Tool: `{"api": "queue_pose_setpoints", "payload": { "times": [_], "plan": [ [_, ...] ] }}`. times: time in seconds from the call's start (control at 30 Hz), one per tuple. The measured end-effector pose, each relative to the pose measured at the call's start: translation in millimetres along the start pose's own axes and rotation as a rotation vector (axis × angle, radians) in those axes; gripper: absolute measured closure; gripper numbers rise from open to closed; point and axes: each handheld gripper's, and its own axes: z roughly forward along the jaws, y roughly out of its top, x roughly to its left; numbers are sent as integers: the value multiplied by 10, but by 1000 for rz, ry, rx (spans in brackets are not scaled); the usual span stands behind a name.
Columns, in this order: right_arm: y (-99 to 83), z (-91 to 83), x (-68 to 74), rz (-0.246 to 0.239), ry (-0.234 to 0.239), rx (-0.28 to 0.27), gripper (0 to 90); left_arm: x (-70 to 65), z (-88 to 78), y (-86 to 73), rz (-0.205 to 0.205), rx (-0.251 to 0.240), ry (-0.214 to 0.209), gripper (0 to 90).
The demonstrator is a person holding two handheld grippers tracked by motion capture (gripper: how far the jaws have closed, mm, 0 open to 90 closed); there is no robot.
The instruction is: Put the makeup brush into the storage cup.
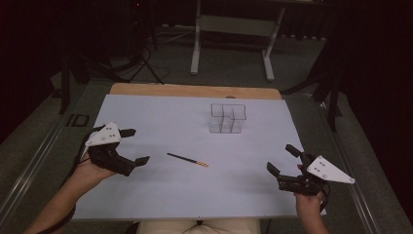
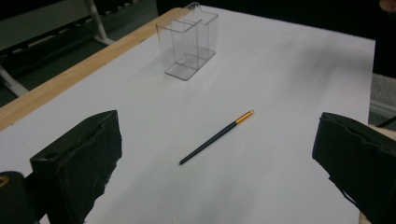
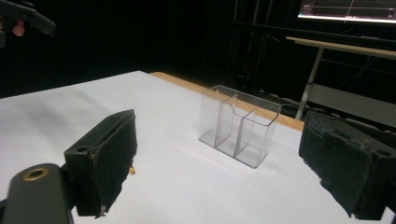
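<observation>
While untouched, thin dark brush (image 1: 187, 159), gold-banded tip, flat on white table (image 1: 160, 195).

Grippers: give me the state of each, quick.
Left gripper: open, holding nothing, beside the dark brush.
Right gripper: open, holding nothing, apart from the clear organizer.

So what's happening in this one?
A person holds a left gripper and a right gripper over a white table, both with jaws open and holding nothing. A thin dark brush with a gold end lies flat between them, untouched. A clear compartmented holder stands empty farther back.
</observation>
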Motion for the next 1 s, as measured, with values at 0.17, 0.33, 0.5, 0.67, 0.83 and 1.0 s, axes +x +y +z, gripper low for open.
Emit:
{"api": "queue_pose_setpoints", "payload": {
  "times": [0.17,0.33,0.5,0.67,0.83,1.0],
  "plan": [
    [-3,6,-1,1,4,4,115,15,95,56,23,31,-21,25],
    [-5,10,-1,2,6,6,115,12,173,116,49,64,-42,25],
    [-6,12,-1,1,8,9,115,-3,250,181,89,99,-44,25],
    [-5,14,3,-1,11,9,115,-13,333,268,117,128,-72,26],
    [-11,18,-1,2,13,9,115,-41,444,347,177,191,-94,27],
    [-9,17,2,3,13,9,115,-47,508,385,197,218,-108,27]
  ]
}}
